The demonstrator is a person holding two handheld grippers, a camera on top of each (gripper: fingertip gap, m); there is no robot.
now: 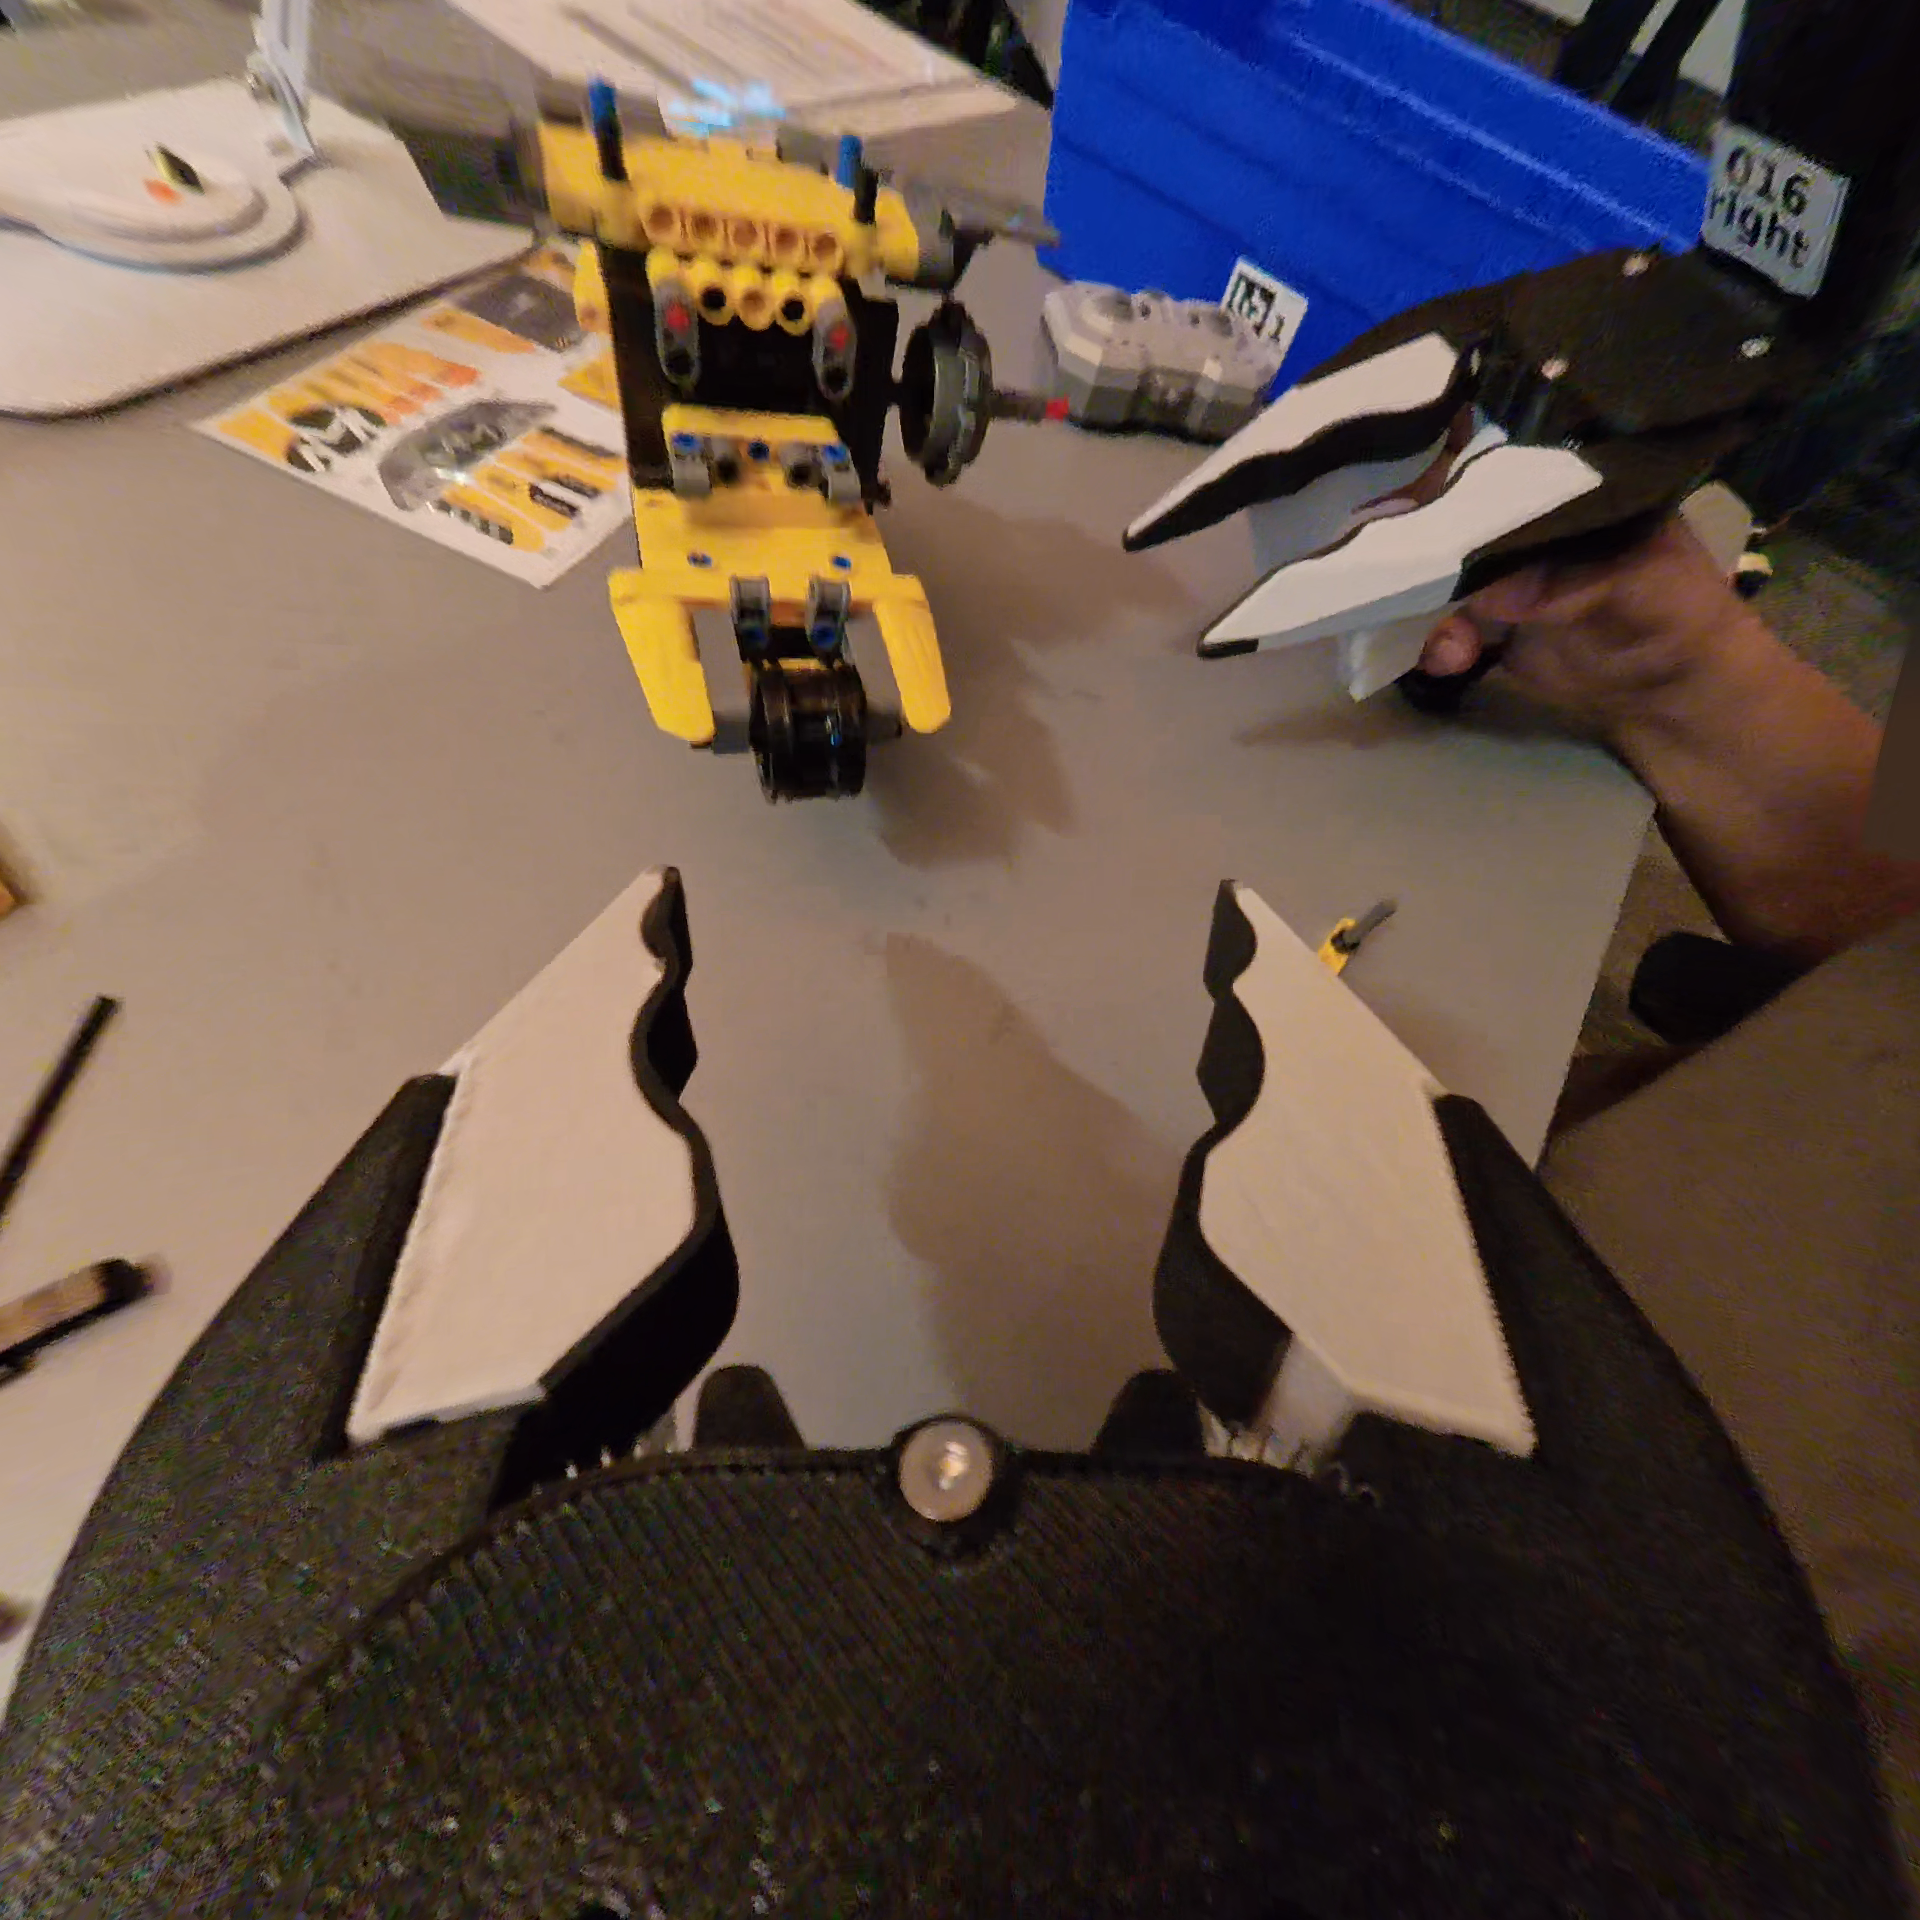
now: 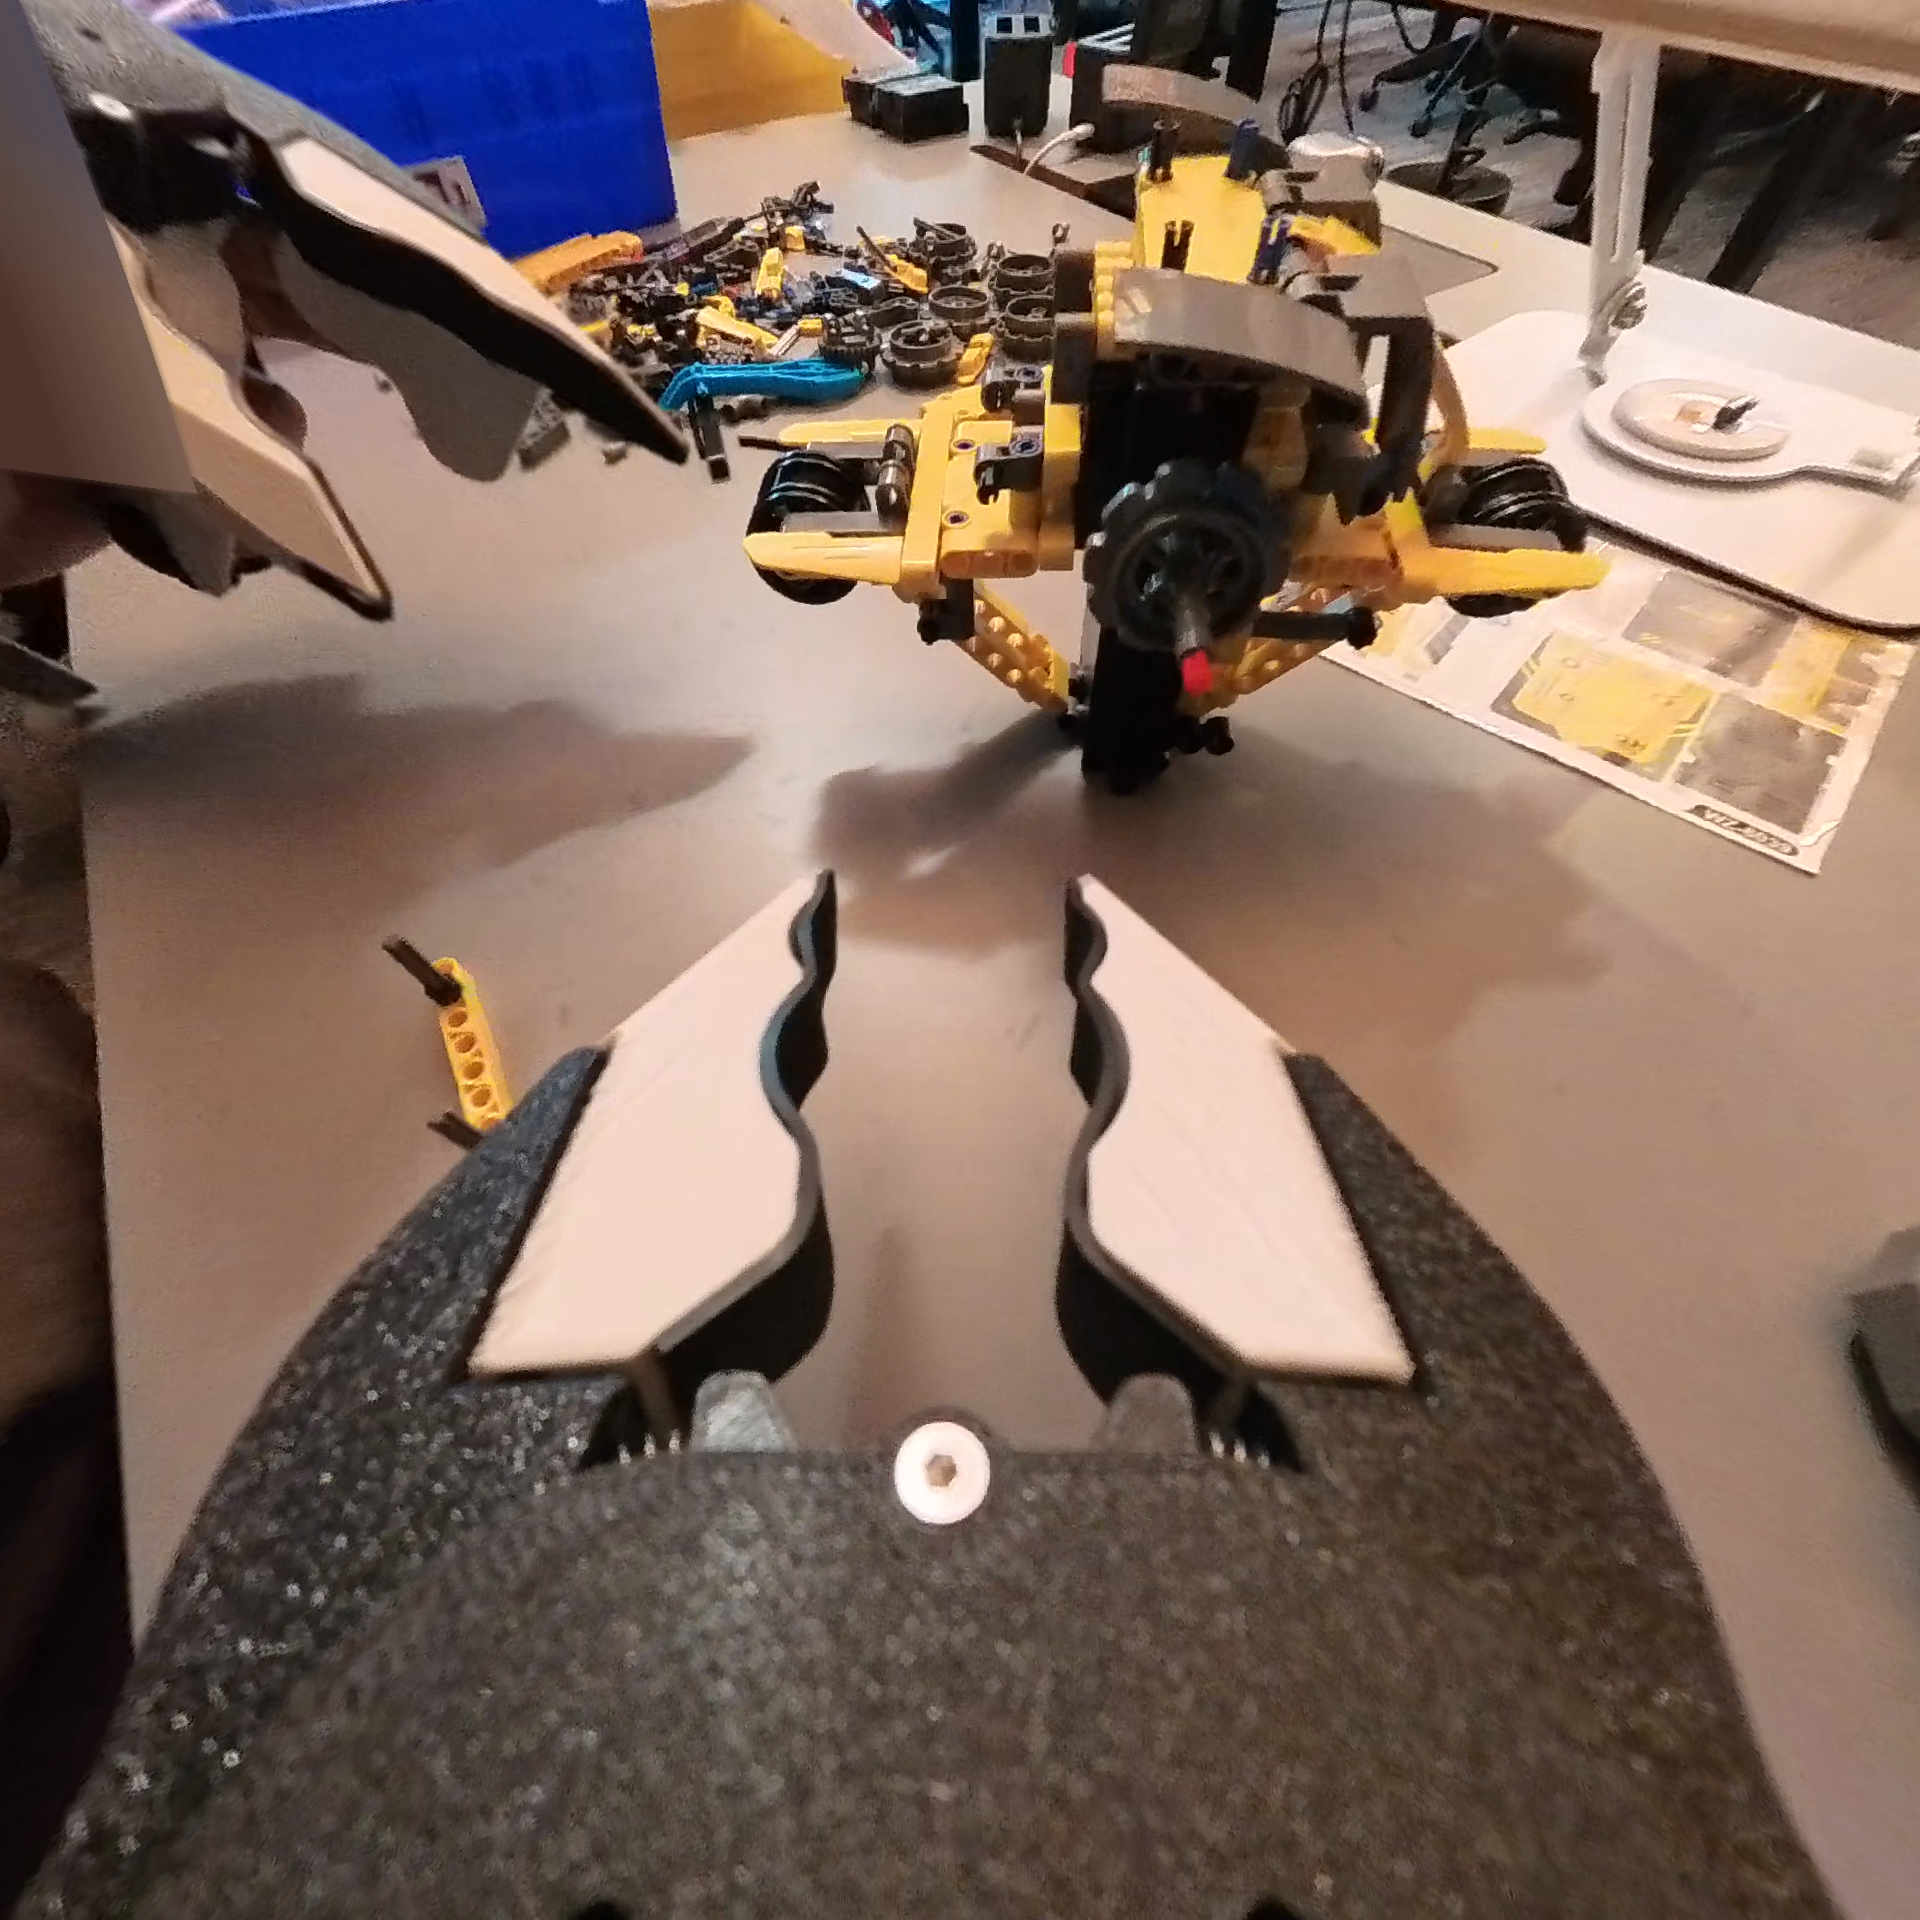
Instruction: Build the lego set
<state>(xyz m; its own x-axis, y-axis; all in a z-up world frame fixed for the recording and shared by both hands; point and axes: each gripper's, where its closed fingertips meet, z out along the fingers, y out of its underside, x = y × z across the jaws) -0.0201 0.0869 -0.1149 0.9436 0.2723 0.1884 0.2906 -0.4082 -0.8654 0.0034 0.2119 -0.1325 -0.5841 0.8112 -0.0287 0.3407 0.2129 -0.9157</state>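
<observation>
A yellow and black brick-built vehicle model [image 1: 764, 468] stands on the grey table [image 1: 312, 727]. A dark wheel [image 2: 1179, 561] on an axle with a red tip sticks out of its side. My left gripper [image 1: 948, 888] is open and empty, a short way in front of the model's front roller [image 1: 808, 732]. My right gripper [image 2: 951, 885] is open and empty and points at the wheel side of the model [image 2: 1143, 468]. Each gripper also shows in the other's view, the right one [image 1: 1166, 594] beside the model and the left one [image 2: 528, 530] at upper left. Neither touches the model.
A short yellow beam with black pins [image 2: 473, 1049] lies near the right gripper. A pile of loose pieces [image 2: 831, 301] lies behind the model, and a printed sheet [image 2: 1621, 707] beside it. A blue bin [image 1: 1351, 156], a grey block [image 1: 1153, 364] and a white stand base [image 2: 1714, 436] stand farther back. From my right tips it is roughly 6 cm to the dark wheel [image 2: 1179, 561]; from my left, 15 cm.
</observation>
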